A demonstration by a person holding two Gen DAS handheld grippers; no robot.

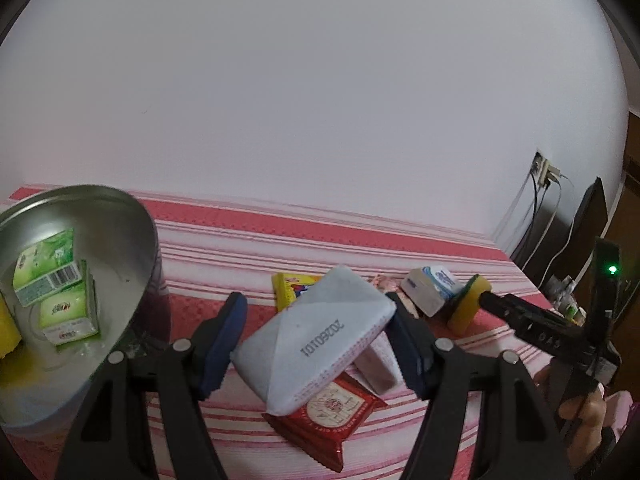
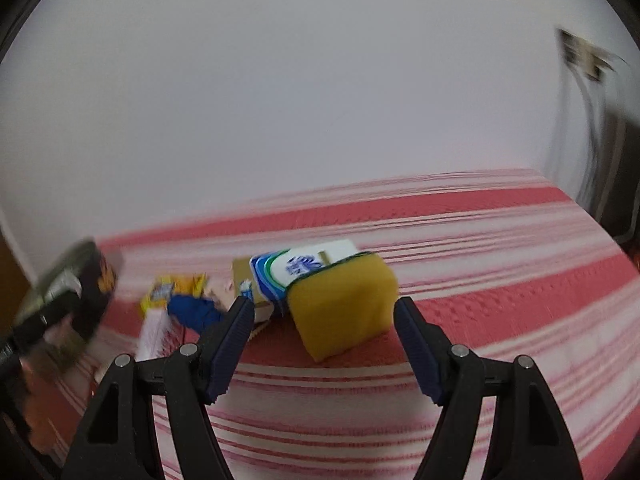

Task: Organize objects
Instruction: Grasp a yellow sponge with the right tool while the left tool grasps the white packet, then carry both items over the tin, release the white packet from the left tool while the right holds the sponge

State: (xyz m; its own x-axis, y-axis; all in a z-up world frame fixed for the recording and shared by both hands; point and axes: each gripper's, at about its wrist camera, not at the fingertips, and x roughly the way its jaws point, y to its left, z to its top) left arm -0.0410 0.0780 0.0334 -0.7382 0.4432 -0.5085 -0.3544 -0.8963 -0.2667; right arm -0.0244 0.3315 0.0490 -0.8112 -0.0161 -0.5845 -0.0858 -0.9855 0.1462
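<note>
A bedroom in a home.
A red-and-white striped bedspread [image 1: 360,248] runs up against a plain white wall [image 1: 312,100], a wall socket [image 1: 541,171] with cables [image 1: 534,208] plugged in sits in the corner, and small household packets lie scattered on the cover.

Metal tin [image 1: 120,240] at the bed's [image 1: 240,248] left with two packs [image 1: 52,280] inside, wrapped pack [image 1: 316,336] lifted between the left gripper's [image 1: 316,344] fingers, flat packet [image 1: 332,420] beneath, sponge [image 1: 468,304] right, seemingly touching a tissue pack [image 1: 430,288].
</note>
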